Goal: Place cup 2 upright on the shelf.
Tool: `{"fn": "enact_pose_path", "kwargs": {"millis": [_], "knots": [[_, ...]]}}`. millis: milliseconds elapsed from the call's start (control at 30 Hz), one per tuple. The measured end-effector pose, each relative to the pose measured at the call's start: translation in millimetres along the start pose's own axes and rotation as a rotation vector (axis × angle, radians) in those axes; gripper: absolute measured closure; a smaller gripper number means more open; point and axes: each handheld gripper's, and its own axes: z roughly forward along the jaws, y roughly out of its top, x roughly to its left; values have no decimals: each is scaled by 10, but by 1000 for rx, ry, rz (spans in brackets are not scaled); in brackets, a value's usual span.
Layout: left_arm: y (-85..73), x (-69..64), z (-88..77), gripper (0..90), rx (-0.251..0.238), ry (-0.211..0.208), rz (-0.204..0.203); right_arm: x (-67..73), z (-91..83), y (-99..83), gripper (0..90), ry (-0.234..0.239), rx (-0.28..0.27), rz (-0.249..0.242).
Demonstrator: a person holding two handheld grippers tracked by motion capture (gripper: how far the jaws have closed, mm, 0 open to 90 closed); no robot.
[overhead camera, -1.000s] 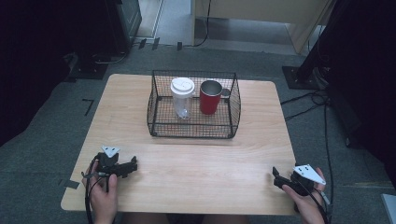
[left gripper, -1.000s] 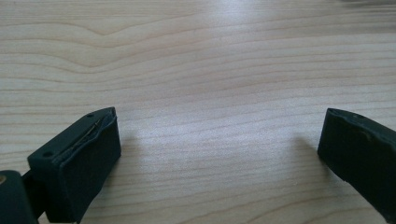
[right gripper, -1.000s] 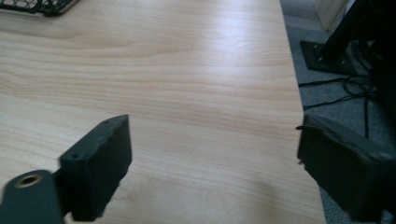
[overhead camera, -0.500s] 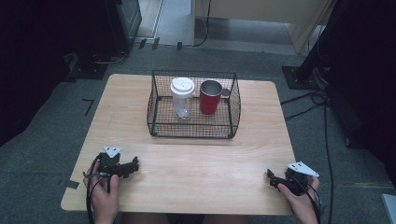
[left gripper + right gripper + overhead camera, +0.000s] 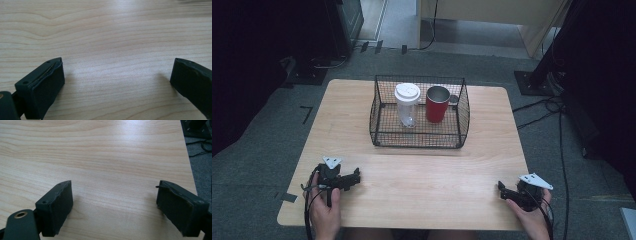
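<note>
A black wire basket (image 5: 419, 141) stands at the middle back of the wooden table (image 5: 422, 175). Inside it are a clear cup with a white lid (image 5: 407, 106) and, to its right, a red mug (image 5: 437, 106), both upright. My left gripper (image 5: 356, 177) rests near the front left corner, held by a hand and pointing right. Its jaws stand wide apart over bare wood (image 5: 117, 80). My right gripper (image 5: 502, 189) lies near the front right corner and points left, with open jaws and nothing between them (image 5: 115, 202).
The table's right edge and the grey floor with cables (image 5: 200, 147) lie close to the right gripper. Bare wood stretches between the two grippers and up to the basket's front wall. Dark equipment (image 5: 592, 60) stands beyond the table on the right.
</note>
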Motion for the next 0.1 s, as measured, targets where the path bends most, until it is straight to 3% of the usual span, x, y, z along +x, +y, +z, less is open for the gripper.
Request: {"fn": "enact_pose_path", "kwargs": {"millis": [100], "knots": [[0, 0, 0, 1, 0, 0, 0, 18, -1, -2, 142, -11, -1, 8]]}}
